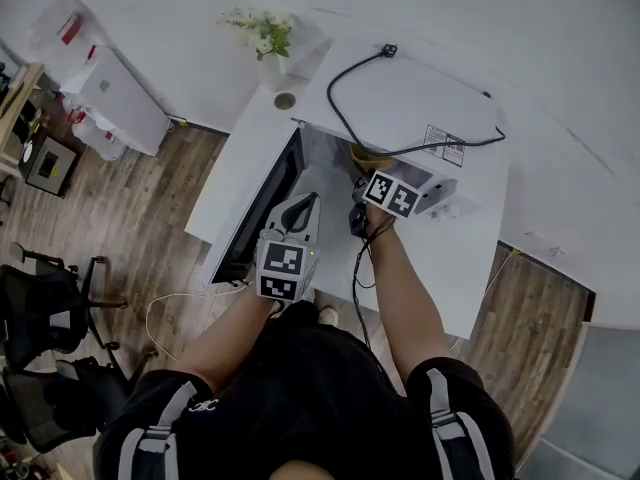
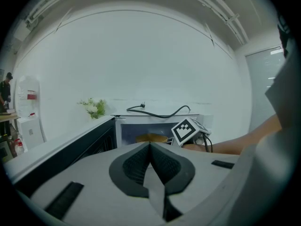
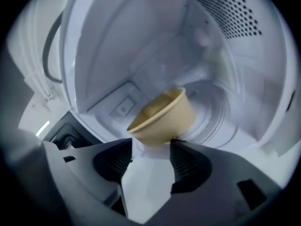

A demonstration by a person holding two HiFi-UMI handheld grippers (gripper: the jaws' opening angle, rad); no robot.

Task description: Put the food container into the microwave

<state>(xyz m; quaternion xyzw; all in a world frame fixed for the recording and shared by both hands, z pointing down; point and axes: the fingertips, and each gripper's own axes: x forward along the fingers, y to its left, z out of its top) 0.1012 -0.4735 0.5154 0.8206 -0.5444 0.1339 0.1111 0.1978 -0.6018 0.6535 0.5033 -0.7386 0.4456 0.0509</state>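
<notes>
Bowl (image 3: 162, 117), tilted, inside the microwave (image 3: 244, 69) over its turntable (image 3: 221, 121); I hold its base clamped between the jaws of my right gripper (image 3: 151, 145), and whether it touches the turntable I cannot tell. My left gripper (image 2: 150, 147) hangs outside beside the open door (image 1: 265, 213), jaws pressed together on nothing. The microwave stands on a white table (image 1: 235, 168), with a black cable (image 1: 345, 118) lying on its top and flowers (image 1: 262, 33) just beyond.
</notes>
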